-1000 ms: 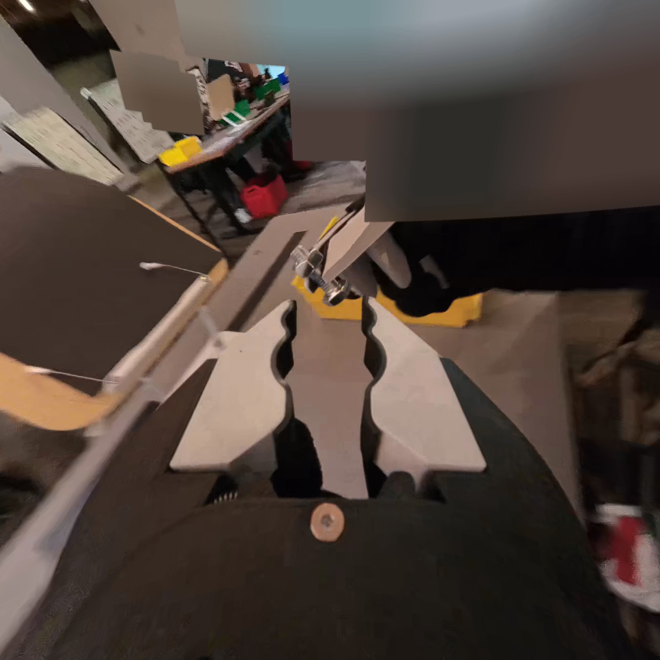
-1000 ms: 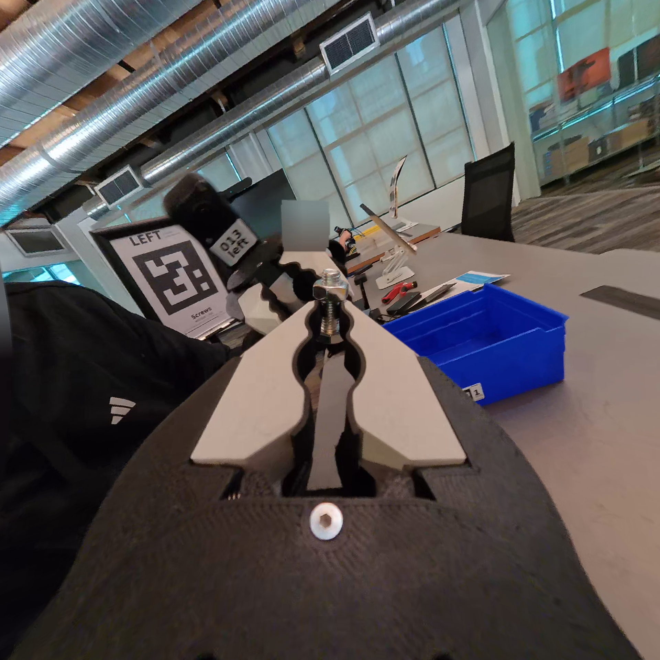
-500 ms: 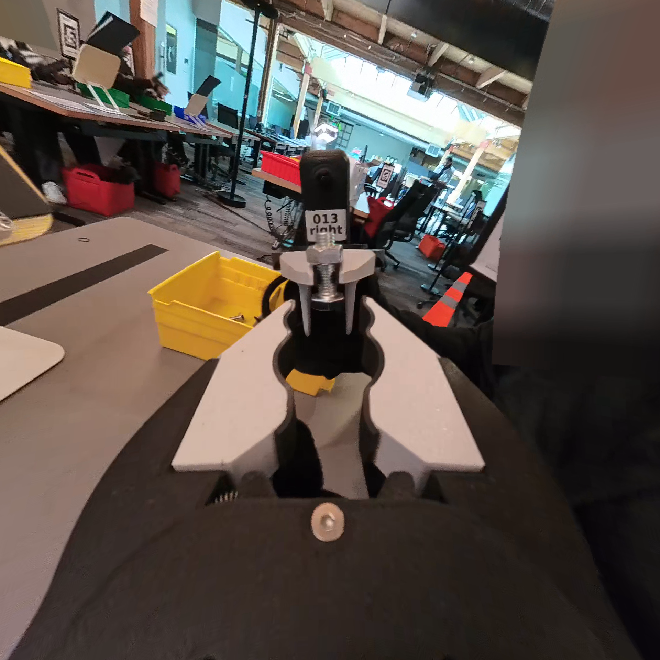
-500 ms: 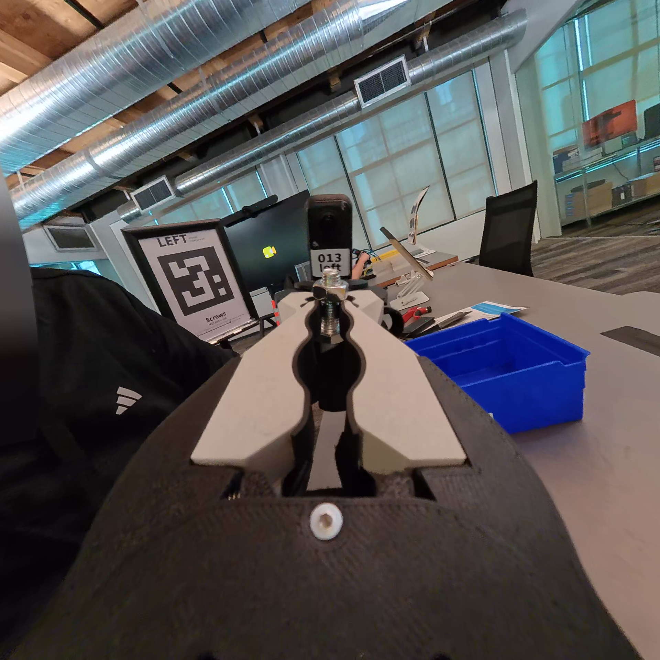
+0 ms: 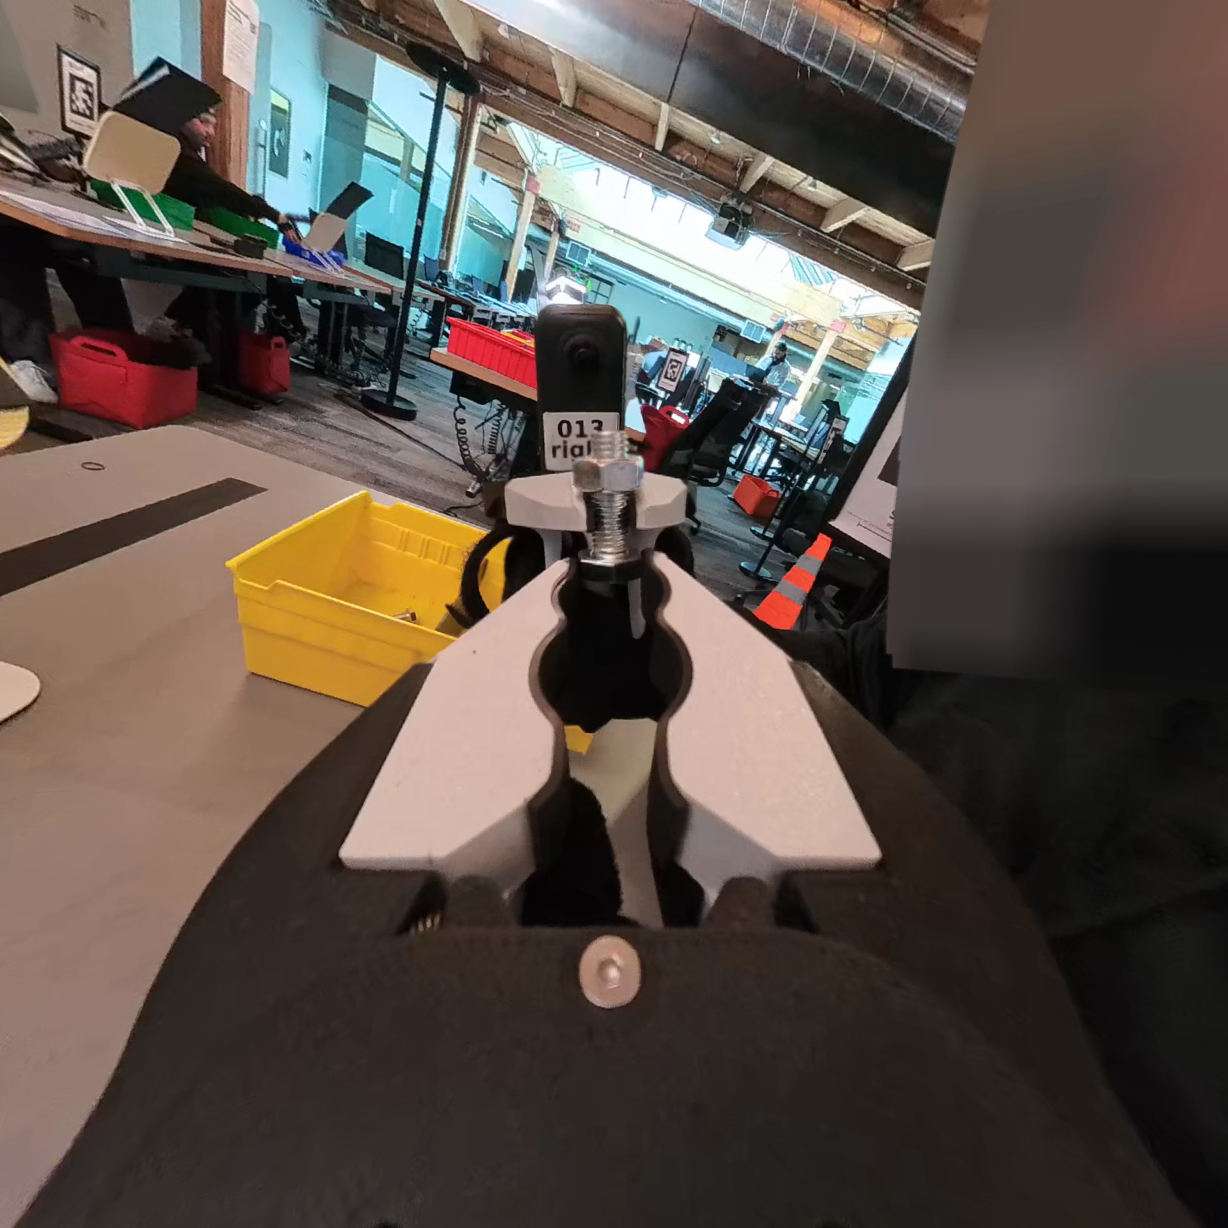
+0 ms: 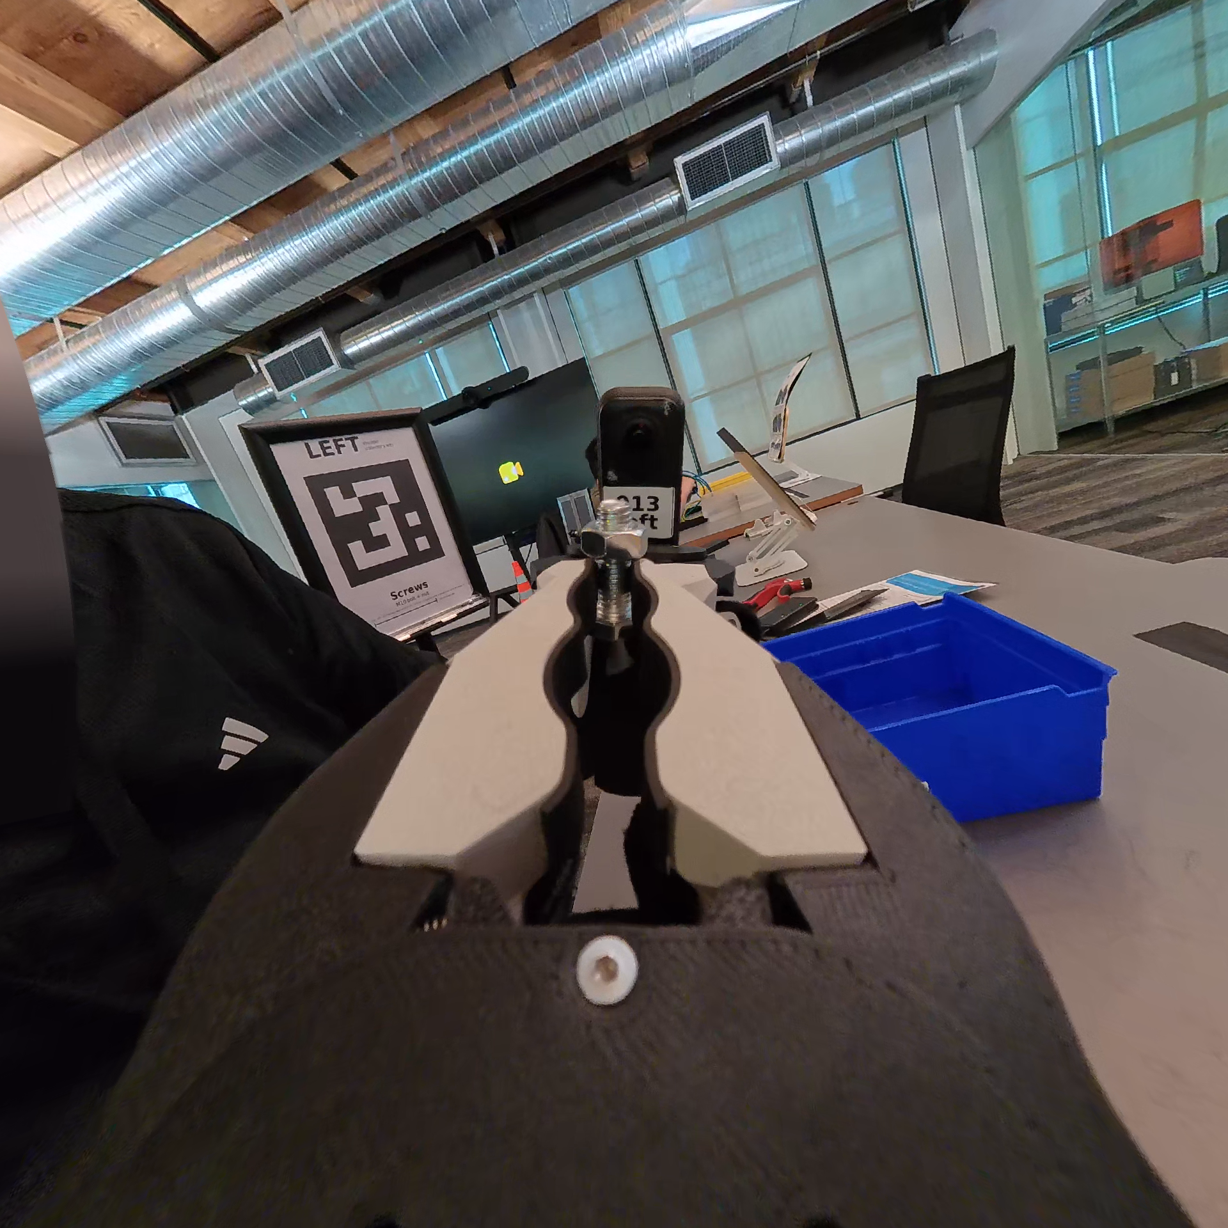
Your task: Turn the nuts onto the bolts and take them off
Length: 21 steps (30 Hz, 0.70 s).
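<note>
Yellow bin (image 5: 319, 631) in left view only; right gripper (image 6: 610, 573) clamps bolt (image 6: 612, 598), left gripper (image 5: 611, 577) unclear

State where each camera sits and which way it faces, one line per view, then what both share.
Left wrist view: on the left gripper, facing the right gripper, yellow bin at left; own fingers show.
Right wrist view: on the right gripper, facing the left gripper, blue bin at right; own fingers and dark clothing show.
Shared: the upright bolt and nut between them.
</note>
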Tool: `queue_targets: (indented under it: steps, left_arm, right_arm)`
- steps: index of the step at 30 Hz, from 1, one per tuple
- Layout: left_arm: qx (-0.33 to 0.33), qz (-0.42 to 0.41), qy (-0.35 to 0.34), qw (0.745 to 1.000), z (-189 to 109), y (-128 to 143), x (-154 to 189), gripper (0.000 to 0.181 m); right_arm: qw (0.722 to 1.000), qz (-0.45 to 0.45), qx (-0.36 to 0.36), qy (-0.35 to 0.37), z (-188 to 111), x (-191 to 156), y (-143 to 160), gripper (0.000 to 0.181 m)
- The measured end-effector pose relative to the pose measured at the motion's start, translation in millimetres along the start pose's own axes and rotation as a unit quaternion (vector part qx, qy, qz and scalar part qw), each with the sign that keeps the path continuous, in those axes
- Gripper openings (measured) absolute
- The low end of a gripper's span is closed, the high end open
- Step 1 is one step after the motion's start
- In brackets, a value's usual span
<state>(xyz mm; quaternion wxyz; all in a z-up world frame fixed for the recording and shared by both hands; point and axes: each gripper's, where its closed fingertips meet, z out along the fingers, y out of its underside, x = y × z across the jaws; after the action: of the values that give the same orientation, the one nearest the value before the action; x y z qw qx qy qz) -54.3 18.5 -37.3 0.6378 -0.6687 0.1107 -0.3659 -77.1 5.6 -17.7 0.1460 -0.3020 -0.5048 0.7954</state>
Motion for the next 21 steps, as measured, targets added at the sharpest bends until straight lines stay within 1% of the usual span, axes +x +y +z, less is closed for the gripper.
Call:
queue_targets:
  steps: [1, 2, 3, 7, 11, 14, 16, 19, 21]
  left_arm:
    - [0.0, 0.003, 0.001, 1.0, 0, 0, 1, 0.015]
    - [-0.001, 0.004, 0.001, 1.0, 0, 0, 1, 0.015]
    - [0.0, 0.011, -0.005, 1.0, 0, 0, 0, 0.015]
    - [-0.001, 0.037, -0.029, 0.999, -6, -1, -5, 0.015]
    - [0.011, 0.05, -0.029, 0.998, -13, -3, -2, 0.015]
    - [0.018, 0.043, -0.018, 0.999, -14, -1, 0, 0.015]
    - [0.025, 0.043, -0.013, 0.999, -15, 0, 2, 0.015]
    - [0.024, 0.046, -0.004, 0.999, -14, 3, 5, 0.015]
    - [0.024, 0.052, 0.004, 0.998, -13, 4, 8, 0.015]
  right_arm:
    - [1.0, -0.001, 0.001, -0.001, 0, -1, 0, 0.007]
    - [1.0, 0.0, 0.003, -0.001, 1, -1, -1, 0.012]
    - [1.0, 0.004, 0.006, 0.001, 1, 0, -3, 0.02]
    - [1.0, -0.002, 0.004, 0.024, -5, 6, -9, 0.039]
    - [0.997, -0.042, -0.026, 0.065, -5, 11, -8, 0.046]
    - [0.995, -0.06, -0.039, 0.069, 4, 7, -9, 0.048]
    - [0.993, -0.073, -0.056, 0.078, 11, 7, -6, 0.056]
    - [0.99, -0.084, -0.072, 0.085, 20, 8, -2, 0.059]
    - [0.988, -0.09, -0.078, 0.094, 24, 10, -1, 0.065]
